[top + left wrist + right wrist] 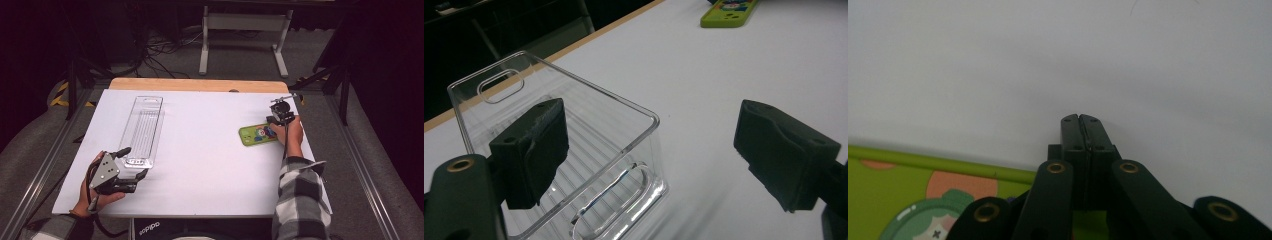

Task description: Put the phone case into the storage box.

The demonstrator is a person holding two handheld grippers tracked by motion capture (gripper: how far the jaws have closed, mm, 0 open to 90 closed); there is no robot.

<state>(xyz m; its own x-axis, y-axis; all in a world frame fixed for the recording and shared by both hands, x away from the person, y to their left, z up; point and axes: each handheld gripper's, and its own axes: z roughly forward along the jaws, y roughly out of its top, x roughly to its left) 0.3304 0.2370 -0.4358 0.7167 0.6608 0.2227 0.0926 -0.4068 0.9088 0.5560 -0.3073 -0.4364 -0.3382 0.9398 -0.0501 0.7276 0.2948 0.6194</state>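
While the left gripper (131,176) rests low at the near left of the white worktop (210,165), its fingers (531,150) stand wide apart around the near end of a clear plastic box (141,131): in the left gripper view one finger hangs inside the box and the other stands outside it over the bare worktop, with the box's end wall between them and neither pad pressing on it. The box is long and narrow with a ribbed floor and a slot handle at each end; it lies on the left half of the worktop, its length running away from the person. Well apart from it, near the right edge, lies a flat green case (257,134) with a cartoon picture on top. The right gripper (278,120) sits at the case's right end, held in a hand whose arm wears a checked sleeve (299,200). In the right gripper view its fingers (1082,131) are pressed together with nothing between them, pointing at the bare worktop just past the long edge of the case (923,195).
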